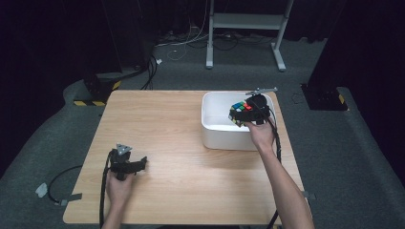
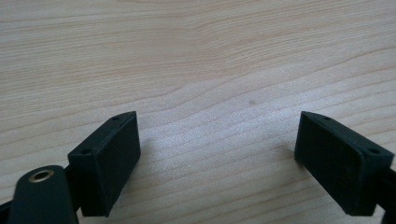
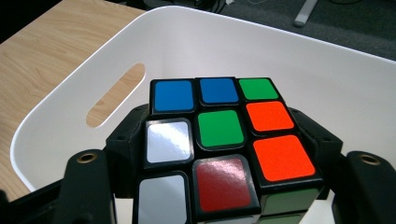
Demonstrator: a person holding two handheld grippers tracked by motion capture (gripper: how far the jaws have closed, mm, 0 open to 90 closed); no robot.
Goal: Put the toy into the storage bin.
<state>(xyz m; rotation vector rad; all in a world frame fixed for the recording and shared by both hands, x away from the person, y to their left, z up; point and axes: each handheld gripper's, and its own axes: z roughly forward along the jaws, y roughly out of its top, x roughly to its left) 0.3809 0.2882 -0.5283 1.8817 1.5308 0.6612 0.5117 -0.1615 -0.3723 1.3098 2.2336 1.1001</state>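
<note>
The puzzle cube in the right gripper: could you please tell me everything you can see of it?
The puzzle cube is a three-by-three twisty cube of glossy black plastic with scrambled stickers: blue, green, orange, white and red show on its top face. It is clamped between the two black jaws of the right gripper, which press on opposite sides, and it is held slightly tilted over the white bin, above the bin's floor.

The puzzle cube's [image 3: 224, 158] lower rows are cut off by the right gripper view's bottom edge.
</note>
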